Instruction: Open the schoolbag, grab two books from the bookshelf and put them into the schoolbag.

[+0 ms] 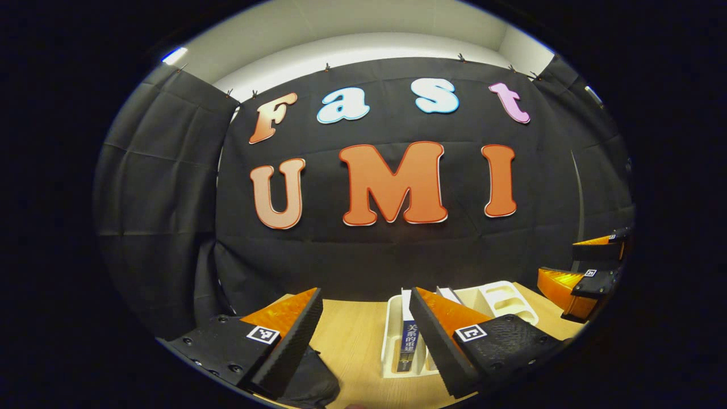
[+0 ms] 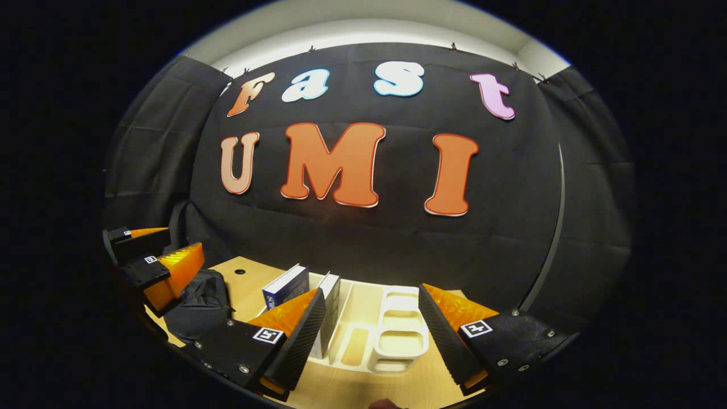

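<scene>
Light comes from overhead — a bright strip (image 1: 174,55) glows top left in the left gripper view. Bench (image 1: 352,335) evenly lit, soft shadows, no harsh glare. Strong fisheye bending at the rims (edges darken). Focus sharp, no motion blur — both views.

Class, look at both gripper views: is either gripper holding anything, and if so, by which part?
Nothing is held. The left gripper and right gripper are both open above the table, fingers apart and bare.
</scene>
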A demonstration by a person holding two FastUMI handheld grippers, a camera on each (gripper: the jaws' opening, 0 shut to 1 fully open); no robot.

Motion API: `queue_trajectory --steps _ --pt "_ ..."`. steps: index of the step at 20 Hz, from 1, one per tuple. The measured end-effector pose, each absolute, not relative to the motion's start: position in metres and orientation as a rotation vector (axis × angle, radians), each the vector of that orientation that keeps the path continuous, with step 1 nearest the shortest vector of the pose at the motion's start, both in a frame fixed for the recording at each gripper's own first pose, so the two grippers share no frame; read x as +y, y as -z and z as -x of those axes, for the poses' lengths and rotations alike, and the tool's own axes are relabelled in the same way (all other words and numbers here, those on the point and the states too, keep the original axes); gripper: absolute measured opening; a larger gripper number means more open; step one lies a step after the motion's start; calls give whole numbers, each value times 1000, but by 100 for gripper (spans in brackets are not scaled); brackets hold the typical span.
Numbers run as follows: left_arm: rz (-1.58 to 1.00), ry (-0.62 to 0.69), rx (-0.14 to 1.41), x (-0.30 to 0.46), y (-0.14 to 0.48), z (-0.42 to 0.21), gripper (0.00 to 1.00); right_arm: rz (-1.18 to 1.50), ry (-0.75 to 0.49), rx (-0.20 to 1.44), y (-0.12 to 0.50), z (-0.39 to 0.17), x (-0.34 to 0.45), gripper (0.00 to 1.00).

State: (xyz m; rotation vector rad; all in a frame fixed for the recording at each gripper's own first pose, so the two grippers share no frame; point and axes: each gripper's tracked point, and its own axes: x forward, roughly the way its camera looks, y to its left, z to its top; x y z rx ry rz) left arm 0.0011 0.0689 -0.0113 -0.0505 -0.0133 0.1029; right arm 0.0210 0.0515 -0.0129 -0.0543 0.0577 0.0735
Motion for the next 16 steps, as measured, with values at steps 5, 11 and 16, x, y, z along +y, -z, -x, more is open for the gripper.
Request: queue_trajectory --steps 5,11,16 --pt "9 -56 -7 104 20 -29 96 52 -6 42 15 -36 75 97" --pt "-4 27 -5 141 19 -72 96 34 103 67 5 -44 92 97" --pt "12 75 -29 142 17 -85 96 77 152 64 -1 -45 91 97"
